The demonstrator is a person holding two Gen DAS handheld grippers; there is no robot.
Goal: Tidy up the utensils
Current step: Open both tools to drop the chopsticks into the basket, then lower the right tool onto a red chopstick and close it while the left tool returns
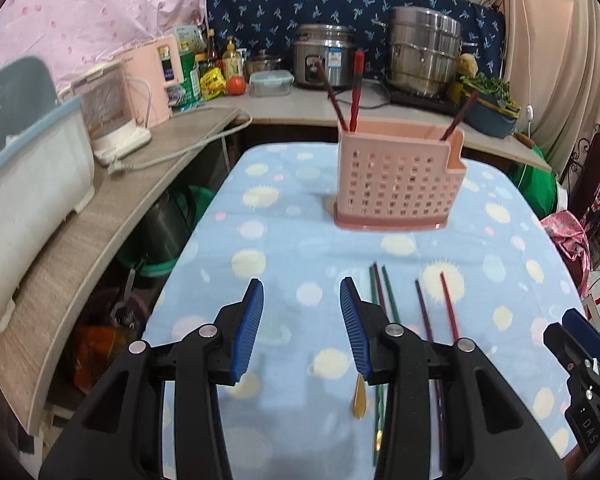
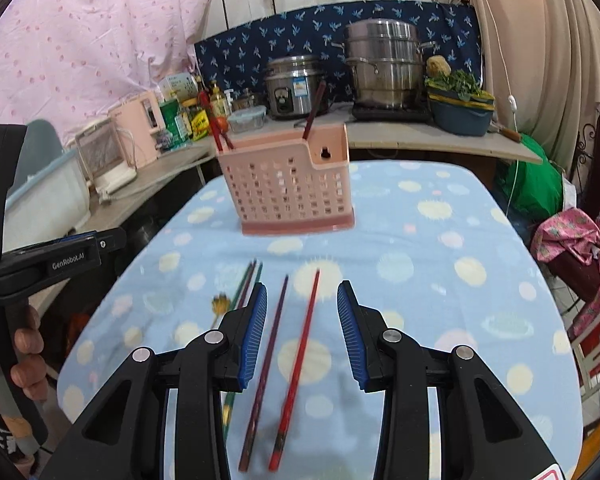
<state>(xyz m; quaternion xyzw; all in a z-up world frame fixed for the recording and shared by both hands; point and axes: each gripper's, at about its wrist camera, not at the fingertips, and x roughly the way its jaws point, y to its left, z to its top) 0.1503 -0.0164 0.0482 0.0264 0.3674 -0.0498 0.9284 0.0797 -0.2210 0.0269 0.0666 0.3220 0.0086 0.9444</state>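
A pink slotted utensil holder (image 1: 400, 178) (image 2: 288, 190) stands on the blue dotted tablecloth (image 1: 292, 240), with a red chopstick (image 1: 356, 88) and two dark ones upright in it. A red chopstick (image 2: 300, 360) and a purple chopstick (image 2: 268, 360) lie loose on the cloth. In the right wrist view they appear under the gap of my right gripper (image 2: 302, 285), which is open and hovers above them. To their left lie green chopsticks (image 1: 384, 292) (image 2: 246, 284) and a gold spoon (image 1: 358, 400) (image 2: 220, 304). My left gripper (image 1: 301, 282) is open and empty, just left of the green chopsticks.
A wooden counter (image 1: 112, 216) curves along the left and back with a white tub (image 1: 32, 184), a pink appliance (image 1: 156, 76), a rice cooker (image 1: 324, 56) and a steel steamer pot (image 1: 424, 52). A hand (image 2: 28, 340) grips the left tool's handle. Bags sit off the table's right edge.
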